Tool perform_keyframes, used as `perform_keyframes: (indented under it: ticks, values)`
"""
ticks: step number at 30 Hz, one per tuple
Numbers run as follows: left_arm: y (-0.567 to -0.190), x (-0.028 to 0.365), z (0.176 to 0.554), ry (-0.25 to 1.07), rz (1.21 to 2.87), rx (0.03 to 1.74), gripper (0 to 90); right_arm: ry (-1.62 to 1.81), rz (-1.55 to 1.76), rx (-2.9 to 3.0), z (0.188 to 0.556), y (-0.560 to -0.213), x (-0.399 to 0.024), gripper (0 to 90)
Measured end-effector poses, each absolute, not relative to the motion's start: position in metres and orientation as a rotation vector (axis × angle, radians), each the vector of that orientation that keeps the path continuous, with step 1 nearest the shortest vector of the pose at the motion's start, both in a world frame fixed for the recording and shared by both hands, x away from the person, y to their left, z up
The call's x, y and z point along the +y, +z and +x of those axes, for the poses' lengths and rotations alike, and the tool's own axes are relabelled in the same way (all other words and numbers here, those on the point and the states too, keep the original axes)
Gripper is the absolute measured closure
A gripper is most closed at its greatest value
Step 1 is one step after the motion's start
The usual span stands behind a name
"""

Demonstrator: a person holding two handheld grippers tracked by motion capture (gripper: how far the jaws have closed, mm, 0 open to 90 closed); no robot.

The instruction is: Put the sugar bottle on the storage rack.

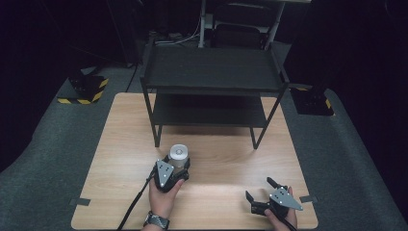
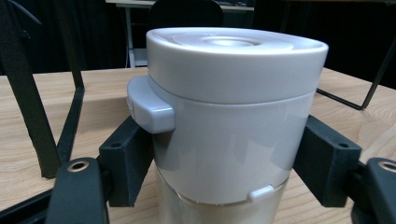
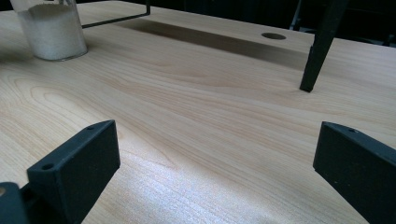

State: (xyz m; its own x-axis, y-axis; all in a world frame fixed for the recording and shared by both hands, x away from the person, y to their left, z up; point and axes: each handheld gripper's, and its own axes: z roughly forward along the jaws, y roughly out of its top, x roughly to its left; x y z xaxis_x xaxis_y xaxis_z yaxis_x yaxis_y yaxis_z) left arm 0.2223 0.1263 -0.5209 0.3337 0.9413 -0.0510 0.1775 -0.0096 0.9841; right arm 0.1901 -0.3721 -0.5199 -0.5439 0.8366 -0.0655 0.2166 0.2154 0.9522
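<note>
A glass jar [image 1: 178,155] with a white lid stands on the wooden table [image 1: 221,159], just in front of the black shelf rack. My left gripper [image 1: 174,164] is shut on it; in the left gripper view both black pads press the jar [image 2: 229,93] on its sides just below the lid, with the gripper [image 2: 229,163] level with the table. In the right gripper view the jar [image 3: 51,30] shows white granules inside. My right gripper [image 1: 260,188] rests open near the table's front right, and nothing lies between its jaws [image 3: 215,163].
A black two-tier shelf rack [image 1: 211,72] stands across the far half of the table; one of its legs [image 3: 322,46] rises ahead of my right gripper. A round hole [image 3: 273,36] is in the tabletop. A yellow-and-black striped base [image 1: 86,89] sits on the floor at left.
</note>
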Motion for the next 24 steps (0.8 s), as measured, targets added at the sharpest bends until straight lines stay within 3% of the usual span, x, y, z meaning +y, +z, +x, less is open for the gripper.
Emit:
perform_keyframes:
  ticks: [24]
  values:
    - [-0.511, 0.134, 0.220, 0.882, 1.456, 1.025, 28.0, 1.350, 0.969, 1.894, 0.190, -0.521, -0.373, 0.1]
